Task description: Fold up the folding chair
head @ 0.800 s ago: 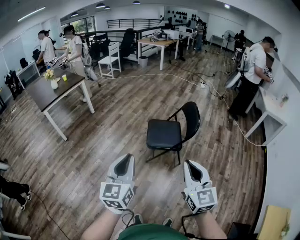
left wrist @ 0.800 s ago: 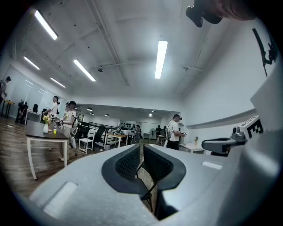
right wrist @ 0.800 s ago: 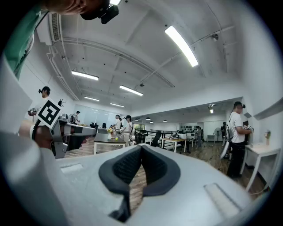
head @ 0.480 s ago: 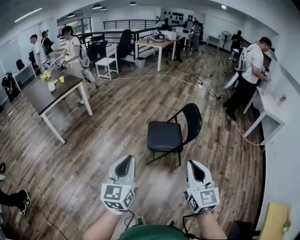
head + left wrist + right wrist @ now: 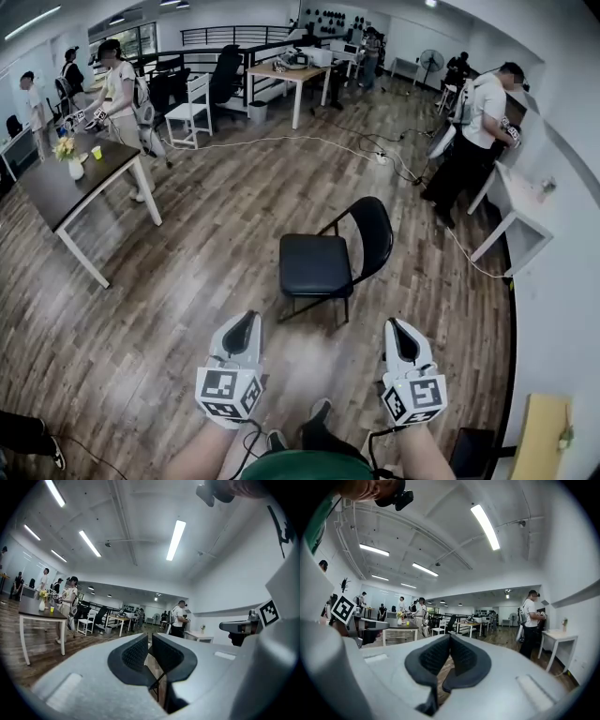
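Black and unfolded, the chair (image 5: 319,265) stands on the wooden floor (image 5: 169,281) just ahead of the person, its seat flat and its backrest upright on the right side in the head view. None of the folding appears done. The left tool (image 5: 246,328) and the right tool (image 5: 401,337) are held level side by side, short of the chair and not touching it, each with its jaws closed on nothing. Everything seems left to do: reaching the chair, taking hold of it, and swinging the seat up against the back.

Open office/lab: work tables (image 5: 66,192), swivel chairs (image 5: 225,82), ceiling strip lights (image 5: 176,538).
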Tool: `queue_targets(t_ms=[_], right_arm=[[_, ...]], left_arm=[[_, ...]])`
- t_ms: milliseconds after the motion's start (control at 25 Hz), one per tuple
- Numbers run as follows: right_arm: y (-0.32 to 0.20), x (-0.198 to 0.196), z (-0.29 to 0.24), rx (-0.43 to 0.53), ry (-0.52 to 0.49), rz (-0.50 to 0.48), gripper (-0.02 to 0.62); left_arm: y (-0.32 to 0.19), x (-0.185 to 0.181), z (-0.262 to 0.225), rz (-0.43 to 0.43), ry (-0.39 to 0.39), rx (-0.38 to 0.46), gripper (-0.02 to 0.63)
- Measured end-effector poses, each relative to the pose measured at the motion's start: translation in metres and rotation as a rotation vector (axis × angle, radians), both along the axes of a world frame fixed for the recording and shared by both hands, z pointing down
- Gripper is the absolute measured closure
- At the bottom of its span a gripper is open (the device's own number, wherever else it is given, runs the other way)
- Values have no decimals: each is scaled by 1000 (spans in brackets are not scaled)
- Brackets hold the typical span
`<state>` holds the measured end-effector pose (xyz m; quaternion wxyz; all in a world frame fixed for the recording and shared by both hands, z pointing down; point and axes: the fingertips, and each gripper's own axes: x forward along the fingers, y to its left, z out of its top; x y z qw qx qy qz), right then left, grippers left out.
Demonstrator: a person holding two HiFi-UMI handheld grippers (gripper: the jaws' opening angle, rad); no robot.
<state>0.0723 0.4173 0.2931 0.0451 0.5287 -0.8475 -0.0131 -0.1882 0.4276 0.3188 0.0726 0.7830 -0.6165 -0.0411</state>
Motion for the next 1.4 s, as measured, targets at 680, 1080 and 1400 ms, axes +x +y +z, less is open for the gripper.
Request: queue_targets(t_ms=[680, 1080, 1400], right_arm=[[-189, 11, 36, -89, -88, -91, 592], [-262, 59, 41, -103, -155, -23, 592], [-291, 69, 59, -138, -148, -30, 592]], left_arm=[[-157, 21, 5, -78, -86, -44, 571], [-211, 36, 5, -134, -112, -55, 571], [-249, 47, 15, -101, -125, -69, 572]])
